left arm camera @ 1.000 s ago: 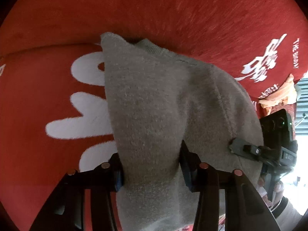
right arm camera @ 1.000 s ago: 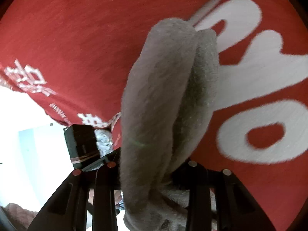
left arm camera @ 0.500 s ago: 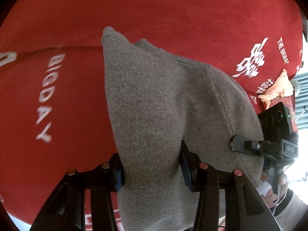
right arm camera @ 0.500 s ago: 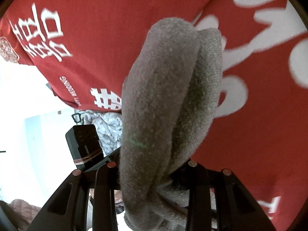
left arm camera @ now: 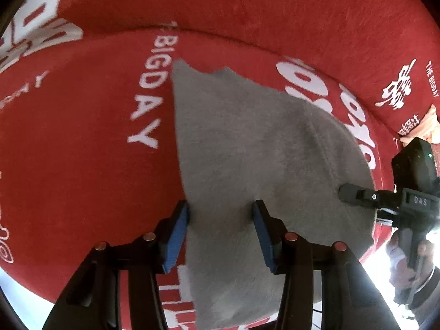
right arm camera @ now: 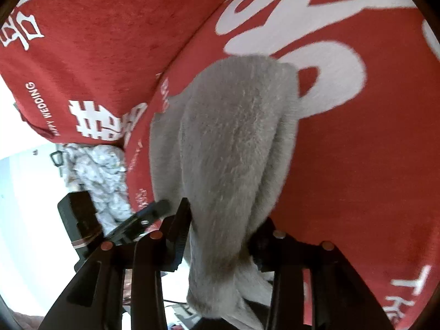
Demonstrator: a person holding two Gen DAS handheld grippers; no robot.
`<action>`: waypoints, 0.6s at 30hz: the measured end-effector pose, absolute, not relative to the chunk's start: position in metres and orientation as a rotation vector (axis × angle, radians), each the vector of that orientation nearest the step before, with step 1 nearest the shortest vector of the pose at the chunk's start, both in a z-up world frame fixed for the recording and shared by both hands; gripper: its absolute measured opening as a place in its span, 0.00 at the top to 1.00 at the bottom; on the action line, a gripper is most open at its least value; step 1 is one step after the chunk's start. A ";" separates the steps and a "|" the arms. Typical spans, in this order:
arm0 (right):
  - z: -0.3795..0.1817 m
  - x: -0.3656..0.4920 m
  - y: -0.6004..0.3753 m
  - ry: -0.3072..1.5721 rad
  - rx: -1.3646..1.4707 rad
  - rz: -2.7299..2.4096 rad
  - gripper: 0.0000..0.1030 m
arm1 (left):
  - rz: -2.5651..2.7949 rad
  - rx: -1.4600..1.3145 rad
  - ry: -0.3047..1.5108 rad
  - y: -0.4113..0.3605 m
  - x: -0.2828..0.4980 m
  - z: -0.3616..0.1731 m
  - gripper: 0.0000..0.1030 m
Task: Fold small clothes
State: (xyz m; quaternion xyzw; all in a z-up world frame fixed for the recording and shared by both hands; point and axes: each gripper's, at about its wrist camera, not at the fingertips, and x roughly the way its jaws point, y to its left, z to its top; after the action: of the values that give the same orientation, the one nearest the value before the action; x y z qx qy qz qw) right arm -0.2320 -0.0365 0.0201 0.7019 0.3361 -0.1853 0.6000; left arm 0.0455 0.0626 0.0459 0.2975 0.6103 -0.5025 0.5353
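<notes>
A grey fleece garment (left arm camera: 247,148) hangs folded between both grippers above a red sofa seat (left arm camera: 82,143) with white lettering. My left gripper (left arm camera: 221,228) is shut on the garment's near edge, which fills the gap between its blue pads. In the right wrist view the same garment (right arm camera: 231,143) is bunched into thick folds. My right gripper (right arm camera: 222,228) holds this bunch. Its jaws are opening, and the cloth still fills the space between them. The right gripper's finger (left arm camera: 354,192) shows at the garment's right edge in the left wrist view.
The red sofa backrest (left arm camera: 275,13) rises behind the seat. An orange cloth (left arm camera: 429,126) lies at the seat's far right end. A white patterned cloth (right arm camera: 101,176) lies beyond the seat's edge. A person's hand (left arm camera: 398,250) holds the right gripper's handle.
Both grippers have carried the grey garment sideways across the sofa, so different lettering lies under it. The right jaws stand slightly wider around the bunch.
</notes>
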 end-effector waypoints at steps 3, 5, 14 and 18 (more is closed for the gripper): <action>0.031 -0.238 -0.040 0.870 1.553 -0.522 0.64 | -1.170 0.730 1.395 0.072 0.056 0.055 0.53; 0.037 -0.241 -0.041 0.895 1.524 -0.564 0.68 | -1.162 0.723 1.375 0.076 0.059 0.061 0.53; 0.032 -0.254 -0.038 1.056 1.338 -0.796 0.75 | -1.166 0.831 1.339 0.079 0.040 0.049 0.53; 0.045 -0.257 -0.038 1.098 1.271 -0.835 0.75 | -1.153 0.867 1.307 0.083 0.035 0.050 0.53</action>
State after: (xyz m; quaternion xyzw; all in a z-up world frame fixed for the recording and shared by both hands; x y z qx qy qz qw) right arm -0.2568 -0.0377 0.0447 0.5464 0.4721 -0.3588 0.5914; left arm 0.0345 0.0827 0.0499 0.3684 0.5551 -0.4897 0.5624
